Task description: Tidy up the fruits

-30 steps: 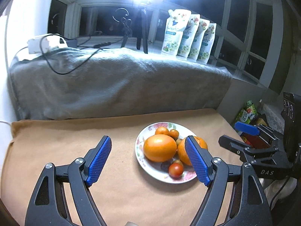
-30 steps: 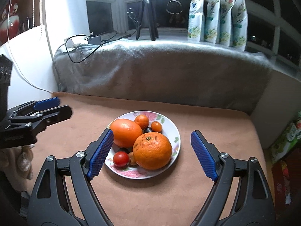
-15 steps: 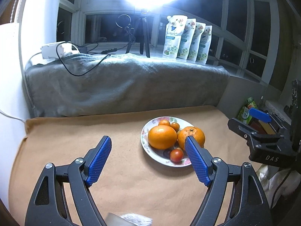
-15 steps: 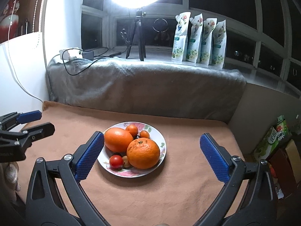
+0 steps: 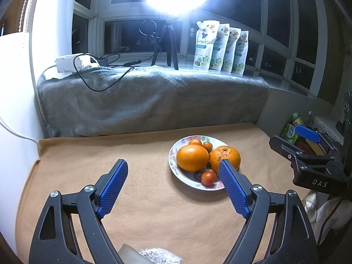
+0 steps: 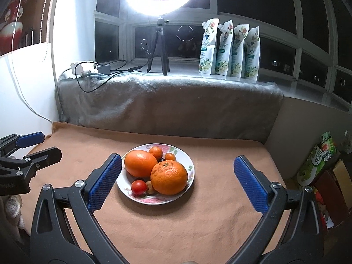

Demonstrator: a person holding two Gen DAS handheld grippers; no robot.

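A flowered plate (image 5: 173, 154) (image 6: 189, 165) sits on the tan cloth and holds a smooth orange (image 5: 192, 157) (image 6: 140, 162), a bumpy orange (image 5: 225, 157) (image 6: 169, 177), a red cherry tomato (image 5: 208, 177) (image 6: 139, 187) and small orange fruits (image 5: 195, 142) (image 6: 155, 153). My left gripper (image 5: 172, 165) hovers short of the plate and left of it, its jaws opening with nothing between them. My right gripper (image 6: 177, 158) stands wide open just short of the plate, touching nothing. Each gripper shows at the other view's edge, the right gripper (image 5: 308, 145) and the left gripper (image 6: 28, 147).
A grey blanket (image 5: 154, 96) rises behind the cloth. On the sill stand several pouches (image 6: 228, 50), a ring-light tripod (image 6: 160, 50) and a power strip with cables (image 5: 72, 62). Boxes and packets (image 6: 319, 160) crowd the right side beyond the cloth edge.
Both grippers have drawn back from the plate, which now looks smaller and farther off. The right jaws have spread wider, the left ones slightly. The fruit has not moved.
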